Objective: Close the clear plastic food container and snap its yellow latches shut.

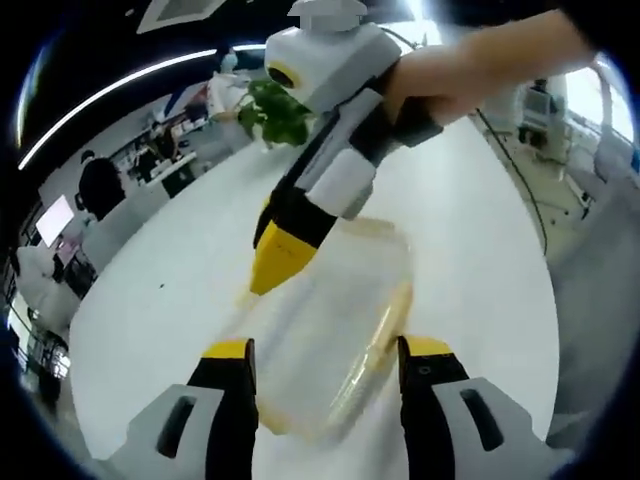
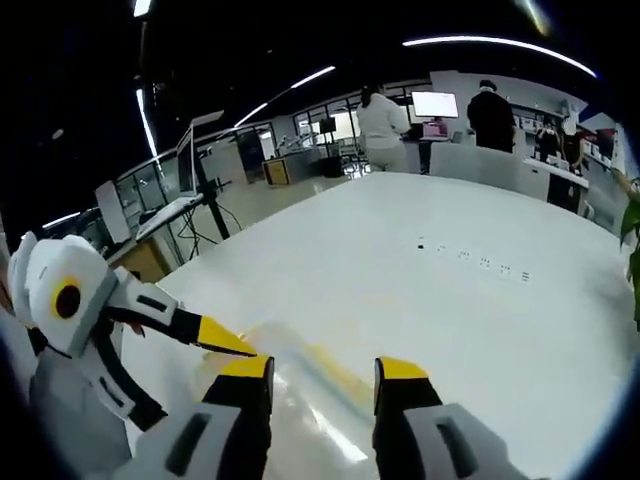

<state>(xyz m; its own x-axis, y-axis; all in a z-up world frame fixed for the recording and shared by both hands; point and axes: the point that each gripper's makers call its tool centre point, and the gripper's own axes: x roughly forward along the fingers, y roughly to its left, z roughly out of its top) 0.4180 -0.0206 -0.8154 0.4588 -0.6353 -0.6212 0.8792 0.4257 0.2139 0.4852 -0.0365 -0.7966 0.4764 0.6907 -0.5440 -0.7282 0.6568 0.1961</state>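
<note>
Left fingers [image 1: 324, 362]: spread, straddling the clear plastic container [image 1: 335, 325].
Right fingers [image 2: 322, 378]: apart, yellow-tipped, over its blurred edge.
Container: glossy, rounded rectangle, yellow latch [image 1: 385, 325] at 3 o'clock.
Worktop [image 1: 180, 270]: smooth white.

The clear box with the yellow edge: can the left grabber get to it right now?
Probably yes. The left gripper has its jaws open on either side of the clear container, with nothing between them. The right gripper already touches the container's far side but leaves the near side free.
</note>
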